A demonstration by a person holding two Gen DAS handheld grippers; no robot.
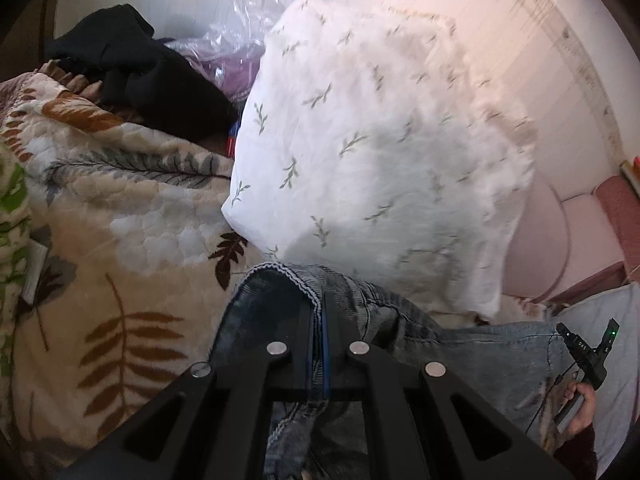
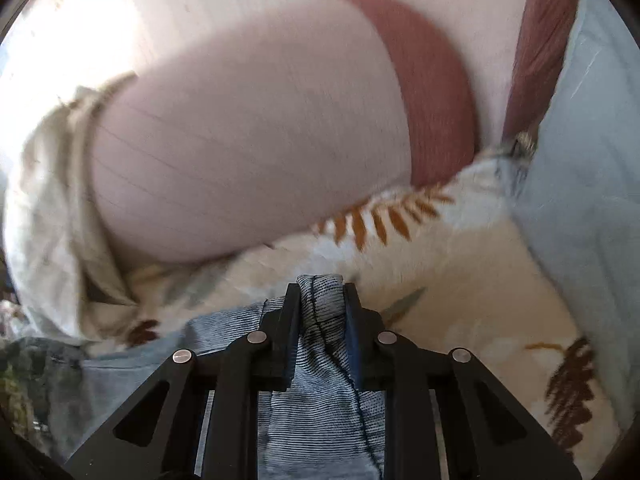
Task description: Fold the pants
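Denim is what both tools have hold of: the left tool [image 1: 318, 320] is clamped on a stitched hem of the pants [image 1: 480, 360], and the right tool [image 2: 320, 300] is closed on a bunched fold of the same pale, ribbed-looking cloth. From each tool the pants hang back and below, draped toward the bed.

We judge the main risk to be slip. The left tool pinches only a thin edge, so a sharp tug could pull the hem free. The right tool holds several layers, and an inner one may slide out and spoil the fold line. Ahead of the left tool stands a soft white pillow [image 1: 380, 140] with a sprig print, which the swinging cloth could snag. The plush leaf-patterned blanket [image 1: 120, 220] underneath may drag on the denim.
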